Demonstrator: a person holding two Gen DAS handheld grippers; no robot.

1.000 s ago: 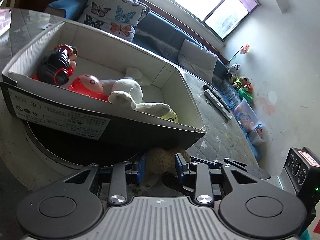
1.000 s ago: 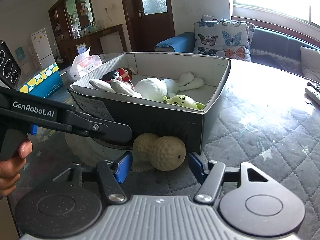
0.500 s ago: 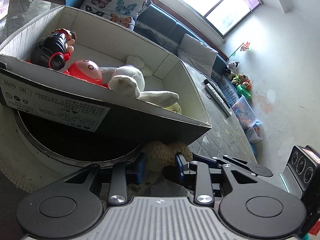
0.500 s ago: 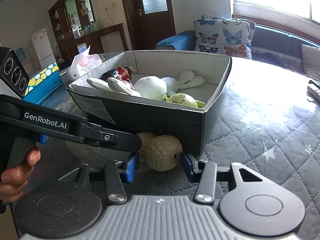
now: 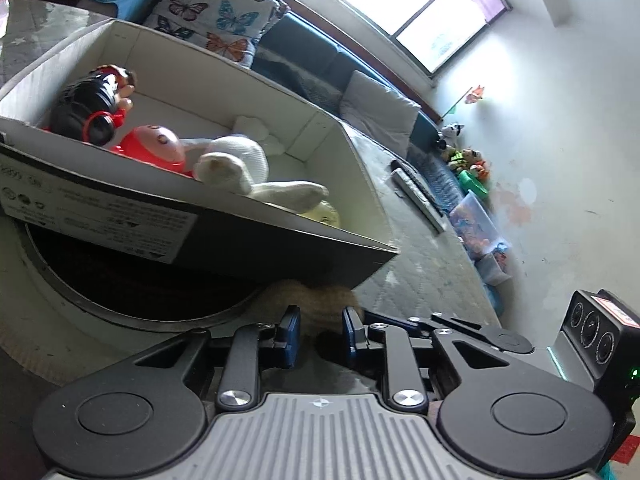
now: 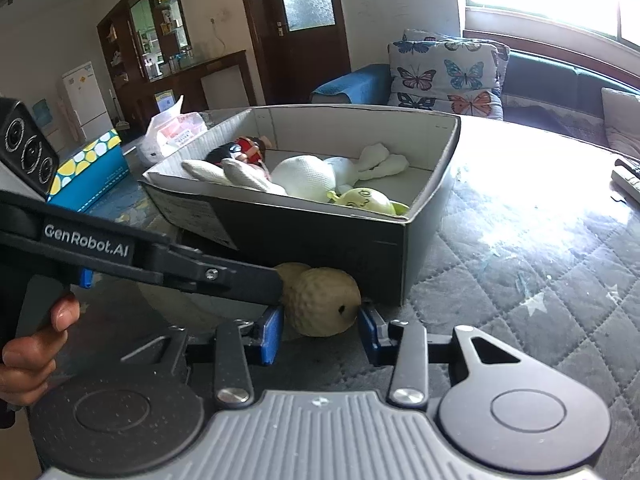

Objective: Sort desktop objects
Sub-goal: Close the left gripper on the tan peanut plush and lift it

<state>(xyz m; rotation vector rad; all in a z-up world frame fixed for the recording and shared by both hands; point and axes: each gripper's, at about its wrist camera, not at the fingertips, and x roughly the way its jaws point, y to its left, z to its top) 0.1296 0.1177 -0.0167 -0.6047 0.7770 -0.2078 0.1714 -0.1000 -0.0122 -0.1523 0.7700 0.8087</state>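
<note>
A tan peanut-shaped plush (image 6: 320,304) lies on the quilted table against the front wall of a cardboard box (image 6: 320,236). My right gripper (image 6: 320,334) has its blue pads on either side of the peanut's near lobe, closed onto it. My left gripper (image 5: 320,334) reaches in from the left, its jaws set on the peanut's far lobe (image 5: 316,296). The left gripper also shows in the right wrist view (image 6: 276,292). The box (image 5: 280,236) holds a dark-haired doll (image 5: 92,108), a red toy (image 5: 154,150), a white plush (image 6: 308,178) and a yellow-green plush (image 6: 364,200).
The box rests partly on a round plate (image 5: 48,276). Remote controls (image 5: 418,196) lie on the table's far right. A tissue pack (image 6: 176,132) sits behind the box. A sofa with a butterfly cushion (image 6: 444,72) stands beyond the table.
My right gripper has closed in from wide open onto the peanut's near lobe. My left gripper has pushed further forward along the box toward the peanut.
</note>
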